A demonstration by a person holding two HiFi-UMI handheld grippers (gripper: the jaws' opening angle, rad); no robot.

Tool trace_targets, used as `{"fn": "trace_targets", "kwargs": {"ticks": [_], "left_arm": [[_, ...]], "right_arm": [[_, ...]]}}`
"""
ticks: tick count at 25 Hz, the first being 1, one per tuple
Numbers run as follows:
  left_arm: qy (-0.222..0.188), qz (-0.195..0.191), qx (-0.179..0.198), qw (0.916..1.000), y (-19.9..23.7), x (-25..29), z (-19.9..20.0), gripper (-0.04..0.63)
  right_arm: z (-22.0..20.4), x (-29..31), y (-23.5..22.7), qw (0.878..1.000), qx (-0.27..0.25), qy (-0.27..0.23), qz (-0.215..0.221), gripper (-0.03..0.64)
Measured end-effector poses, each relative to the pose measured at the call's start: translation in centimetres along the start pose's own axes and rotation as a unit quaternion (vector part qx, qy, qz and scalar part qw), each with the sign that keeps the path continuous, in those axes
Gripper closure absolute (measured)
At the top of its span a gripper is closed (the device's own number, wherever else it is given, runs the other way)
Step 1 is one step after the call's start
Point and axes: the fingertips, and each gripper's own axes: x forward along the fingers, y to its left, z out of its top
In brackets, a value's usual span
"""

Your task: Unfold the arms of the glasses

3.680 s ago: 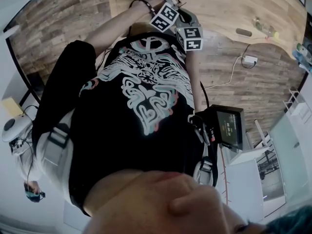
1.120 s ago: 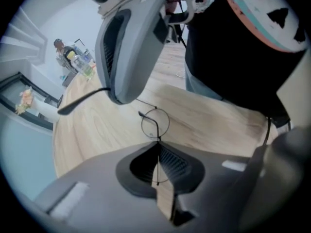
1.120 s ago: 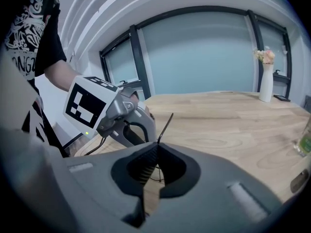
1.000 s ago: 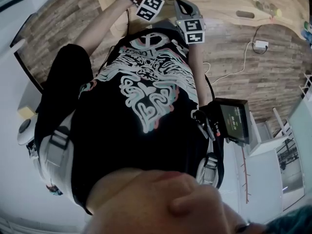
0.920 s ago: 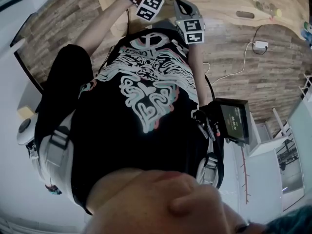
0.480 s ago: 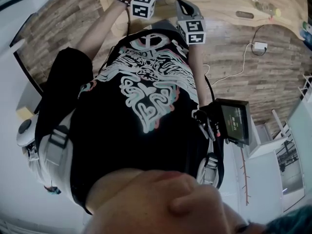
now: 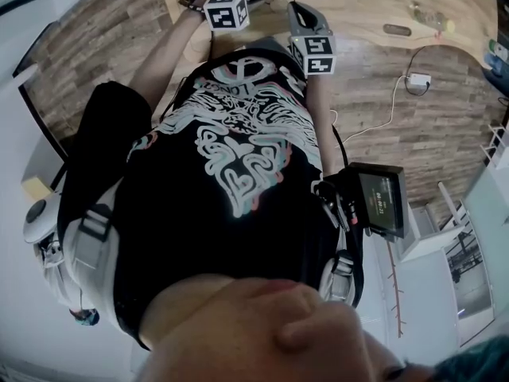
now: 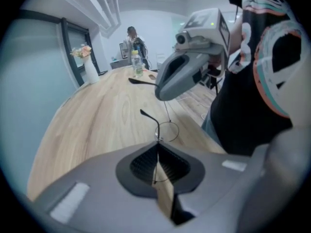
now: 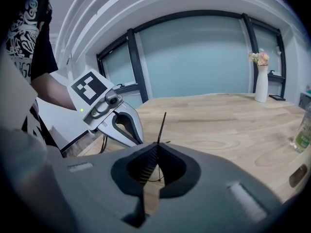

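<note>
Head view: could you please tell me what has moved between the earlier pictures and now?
The left gripper has drifted toward the picture's left and slightly up, and rolled, so its marker cube shows another face. The right gripper and its marker cube kept their place. Nothing was visibly taken or let go: both are shut on the wire glasses now.
</note>
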Motion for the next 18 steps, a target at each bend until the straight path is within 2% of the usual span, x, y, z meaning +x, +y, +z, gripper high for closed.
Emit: {"fn": "trace_targets", "kwargs": {"ticks": [7,18], "left_arm": [[-0.039,-0.002,-0.101,0.9941,0.6,-1.0,-0.2,0.601],[-0.095,-0.017,-0.202,0.9746,1.3,-2.9,-0.1,0.598]], "right_arm": [[0.1,0.5,-0.5,1.000,0.011,0.010,0.007,0.617],[-0.1,1.1,-0.5,0.998,0.045,0.021,0.024,0.617]]}}
